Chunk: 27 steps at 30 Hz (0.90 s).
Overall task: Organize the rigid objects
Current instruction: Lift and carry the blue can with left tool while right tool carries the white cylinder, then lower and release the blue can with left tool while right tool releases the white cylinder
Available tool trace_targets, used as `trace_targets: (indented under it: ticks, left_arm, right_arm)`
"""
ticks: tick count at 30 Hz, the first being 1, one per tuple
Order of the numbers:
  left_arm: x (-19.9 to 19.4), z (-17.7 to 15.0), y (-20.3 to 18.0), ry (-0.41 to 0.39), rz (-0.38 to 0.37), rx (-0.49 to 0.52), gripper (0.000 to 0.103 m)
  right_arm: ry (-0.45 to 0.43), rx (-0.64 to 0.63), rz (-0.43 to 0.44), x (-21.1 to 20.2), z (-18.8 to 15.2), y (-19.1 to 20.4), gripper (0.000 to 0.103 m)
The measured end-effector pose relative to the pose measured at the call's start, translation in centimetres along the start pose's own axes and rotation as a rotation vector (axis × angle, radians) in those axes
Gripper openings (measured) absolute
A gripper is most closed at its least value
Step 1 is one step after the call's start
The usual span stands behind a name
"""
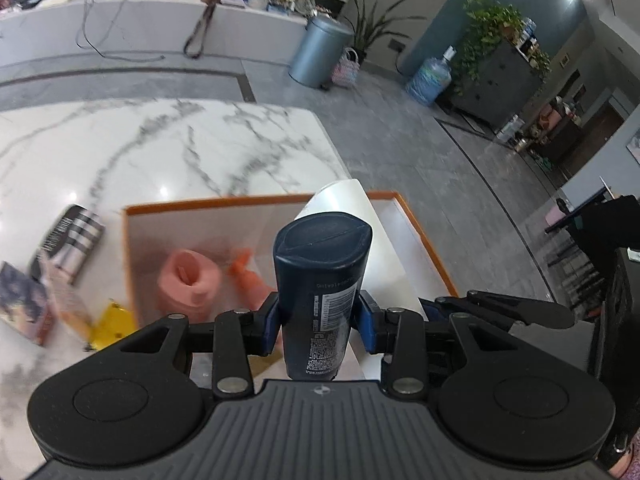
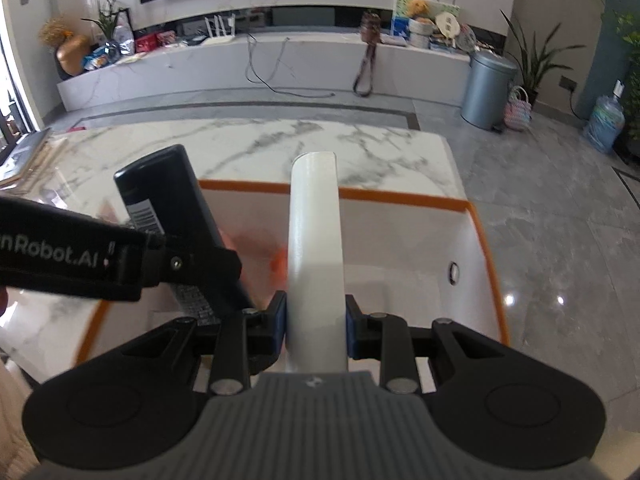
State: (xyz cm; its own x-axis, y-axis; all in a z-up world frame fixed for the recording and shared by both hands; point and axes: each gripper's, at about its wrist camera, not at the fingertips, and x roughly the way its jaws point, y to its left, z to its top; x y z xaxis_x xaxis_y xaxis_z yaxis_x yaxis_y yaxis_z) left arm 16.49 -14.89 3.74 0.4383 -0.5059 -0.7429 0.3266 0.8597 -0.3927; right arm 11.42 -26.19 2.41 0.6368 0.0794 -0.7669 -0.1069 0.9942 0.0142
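Two loads in hand: my left gripper (image 1: pixel 319 316) clamps a dark blue flip-cap plastic bottle (image 1: pixel 322 280), my right gripper (image 2: pixel 316 322) a white plastic tube (image 2: pixel 315 248), both above the orange-rimmed white box (image 1: pixel 424 248) at lower centre. Pink container (image 1: pixel 188 280) already inside; packets (image 1: pixel 60 276) at left remain on the marble table (image 1: pixel 160 148).

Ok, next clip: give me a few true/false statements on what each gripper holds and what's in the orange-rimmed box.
1. The left gripper grips a dark blue bottle. True.
2. The right gripper is empty. False: it is shut on a white bottle.
3. A pink container lies inside the orange-rimmed box. True.
4. The box sits on a wooden table. False: it sits on a white marble table.
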Motion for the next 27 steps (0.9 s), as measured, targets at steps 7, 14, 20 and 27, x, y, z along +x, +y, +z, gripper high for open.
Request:
trace_targets:
  ticks: [7, 14, 20, 27]
  left_arm:
    - [4.6, 0.0, -0.4, 0.085, -0.029, -0.032, 0.044]
    - [8.5, -0.4, -0.4, 0.175, -0.035, -0.049, 0.043]
    - [9.9, -0.8, -0.9, 0.205, -0.041, -0.05, 0.042]
    - [10.6, -0.6, -1.3, 0.21, -0.046, -0.048, 0.041]
  right_arm:
    - [0.089, -0.016, -0.041, 2.9, -0.5, -2.5, 0.028]
    - [0.154, -0.103, -0.086, 5.1, -1.3, -2.8, 0.028]
    - [0.205, -0.167, -0.148, 6.4, -1.9, -2.8, 0.028]
    - [0.242, -0.177, -0.187, 7.2, -2.6, -3.4, 0.027]
